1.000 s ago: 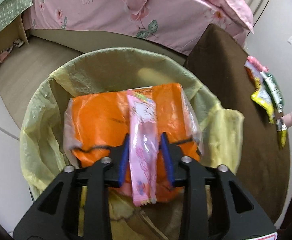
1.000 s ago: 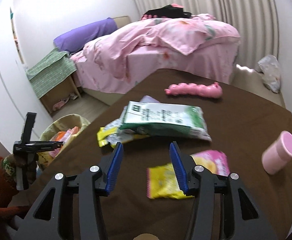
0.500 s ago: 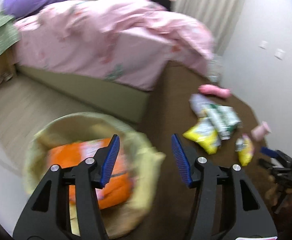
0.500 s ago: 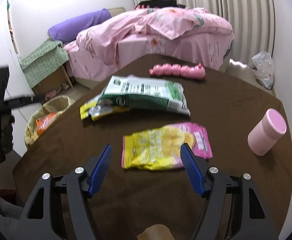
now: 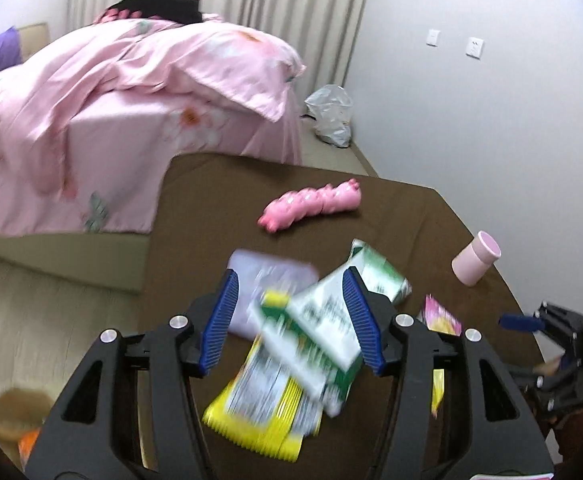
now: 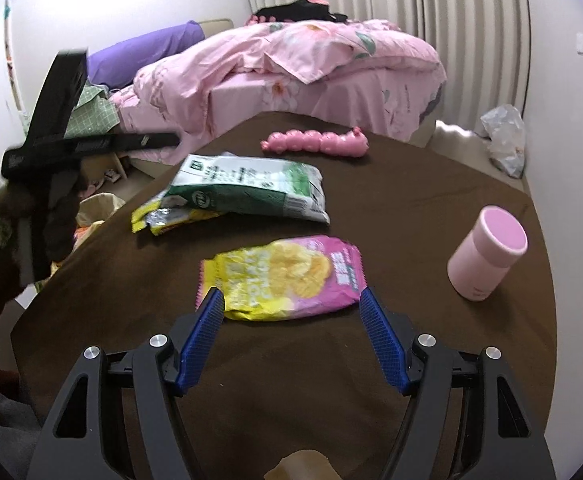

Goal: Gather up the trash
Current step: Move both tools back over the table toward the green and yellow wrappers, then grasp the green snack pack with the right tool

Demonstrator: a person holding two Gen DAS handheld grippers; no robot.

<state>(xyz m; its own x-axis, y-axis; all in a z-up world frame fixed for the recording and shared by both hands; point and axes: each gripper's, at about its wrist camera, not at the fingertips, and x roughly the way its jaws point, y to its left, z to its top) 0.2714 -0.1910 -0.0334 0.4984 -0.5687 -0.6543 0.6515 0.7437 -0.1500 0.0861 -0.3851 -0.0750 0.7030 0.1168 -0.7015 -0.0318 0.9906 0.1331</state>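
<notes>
Three snack wrappers remain as trash on the brown table [image 6: 431, 184]: a yellow-and-pink chip bag [image 6: 287, 276] lying flat at the near centre, a green-and-white bag [image 6: 251, 188] farther back and to the left, and a crumpled yellow wrapper [image 6: 159, 216] tucked under the green bag's near left corner. The right gripper [image 6: 291, 340] hangs just short of the chip bag's near edge, its jaws spread wide and holding nothing, having just been opening. The left gripper [image 5: 289, 320], jaws parted about halfway and also empty after just opening, hovers above the green bag (its view is motion-blurred). The step in hand is judged to be the approach to the next pickup; the next move calls for lowering the right jaws astride the chip bag and closing on it. One lined bin [image 6: 95, 210] stands on the floor off the table's left edge. Also on the table: one pink cup [image 6: 487, 256] at right, one pink segmented toy [image 6: 315, 142] at the far side.
</notes>
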